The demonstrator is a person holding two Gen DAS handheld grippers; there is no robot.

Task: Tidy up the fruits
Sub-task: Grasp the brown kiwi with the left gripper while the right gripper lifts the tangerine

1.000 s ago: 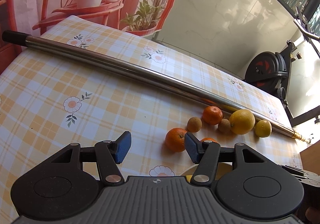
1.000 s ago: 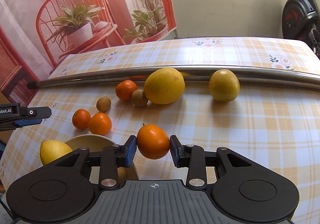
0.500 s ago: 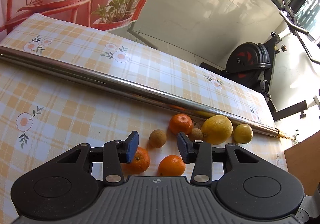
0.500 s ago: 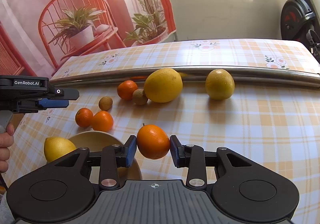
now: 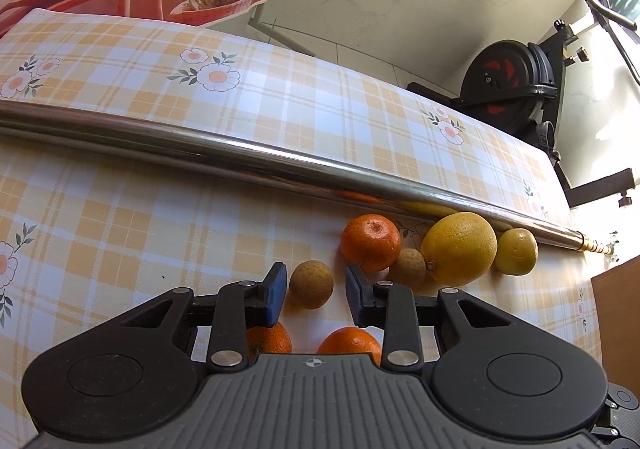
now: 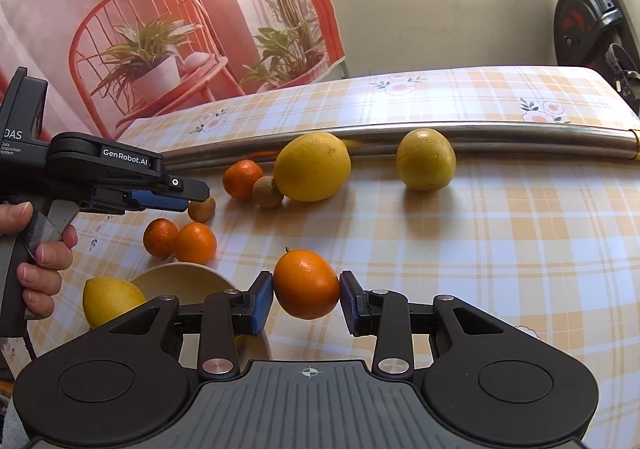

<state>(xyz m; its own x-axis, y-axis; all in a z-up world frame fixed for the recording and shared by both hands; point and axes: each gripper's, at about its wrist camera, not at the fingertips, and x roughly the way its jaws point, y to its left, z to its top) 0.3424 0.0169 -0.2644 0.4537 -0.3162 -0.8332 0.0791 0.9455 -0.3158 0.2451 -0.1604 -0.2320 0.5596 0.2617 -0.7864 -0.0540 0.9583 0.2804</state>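
A glossy oval orange (image 6: 306, 283), its long axis tilted and its stem tip pointing up-left, is clamped above the checked tablecloth (image 6: 500, 249) by the right gripper (image 6: 306, 303), while a small round brown fruit (image 5: 311, 284) is framed, untouched, by the left gripper's (image 5: 316, 295) parted jaws.

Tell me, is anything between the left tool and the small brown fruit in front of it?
Nothing visible. The left tool is open, and the brown fruit lies on the cloth in the gap between its pads, with bare cloth on both sides. The orange and a second brown fruit lie beyond it.
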